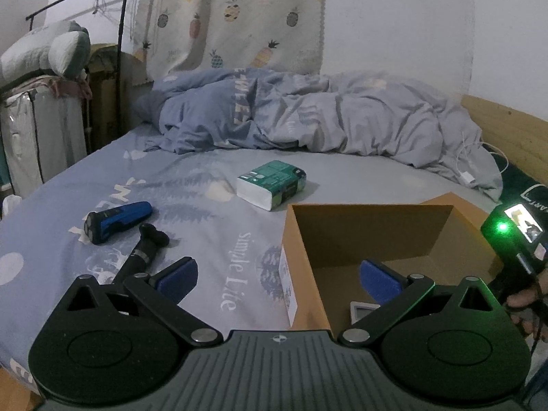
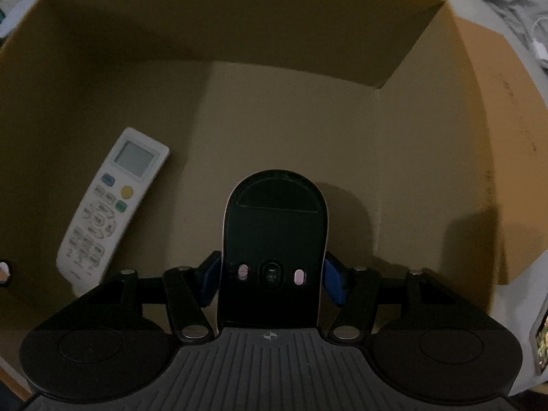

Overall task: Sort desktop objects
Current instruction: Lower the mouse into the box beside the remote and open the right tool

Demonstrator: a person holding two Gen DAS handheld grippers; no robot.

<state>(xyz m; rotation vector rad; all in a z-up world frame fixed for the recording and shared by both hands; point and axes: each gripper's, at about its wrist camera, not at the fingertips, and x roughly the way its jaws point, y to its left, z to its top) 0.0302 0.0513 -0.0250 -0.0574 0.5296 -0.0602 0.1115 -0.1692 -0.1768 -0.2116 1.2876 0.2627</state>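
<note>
My right tool [image 2: 272,274] pinches the mouse [image 2: 274,236] belly-up inside the box [image 2: 479,120], its long axis toward 12 o'clock, seemingly just above the floor. The remote [image 2: 113,205] lies at 10 o'clock. My left tool [image 1: 279,279] is spread, nearer the shaver [image 1: 118,221] at its 10 o'clock on the bed [image 1: 212,239].

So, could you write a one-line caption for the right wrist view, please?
Right gripper holds an upside-down black computer mouse inside the brown cardboard box, beside a white remote control.

A home bedroom: a bed [image 1: 191,178] with a printed blue sheet, a rumpled duvet [image 1: 308,116] heaped at its far side, a pineapple-print curtain [image 1: 233,13] on the wall, folded bedding [image 1: 41,54] stacked beside it
</note>
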